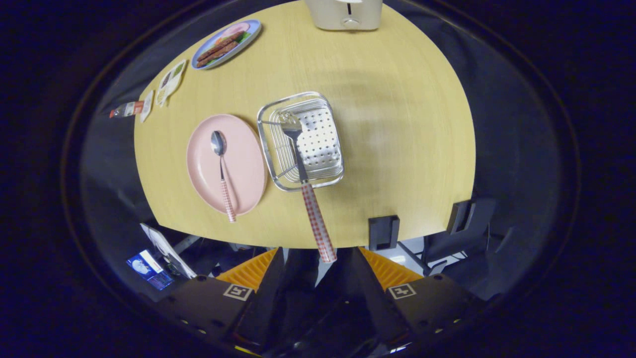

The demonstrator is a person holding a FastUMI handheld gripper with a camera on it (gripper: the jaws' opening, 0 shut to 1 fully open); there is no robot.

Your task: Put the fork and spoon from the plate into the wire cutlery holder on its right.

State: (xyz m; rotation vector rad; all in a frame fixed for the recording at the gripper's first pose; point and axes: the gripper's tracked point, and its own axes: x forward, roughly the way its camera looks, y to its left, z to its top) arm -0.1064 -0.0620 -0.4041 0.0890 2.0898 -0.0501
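I look down on the wooden table (397, 124) from high above. The fork (310, 199), with a red-checked handle, has its tines inside the wire cutlery holder (298, 94) and leans over the holder's near rim, its handle end reaching up between my fingers. My gripper (318, 251) is open, its fingers wide apart on either side of the handle end and not pressing on it. The spoon (222, 171), with a matching checked handle, lies on the pink plate (246, 159) just left of the holder.
A cream toaster (345, 12) stands at the table's far edge. A blue plate of food (226, 42) and some sauce packets (169, 82) lie far left. Two black stands (383, 231) sit by the near edge, right of the fingers.
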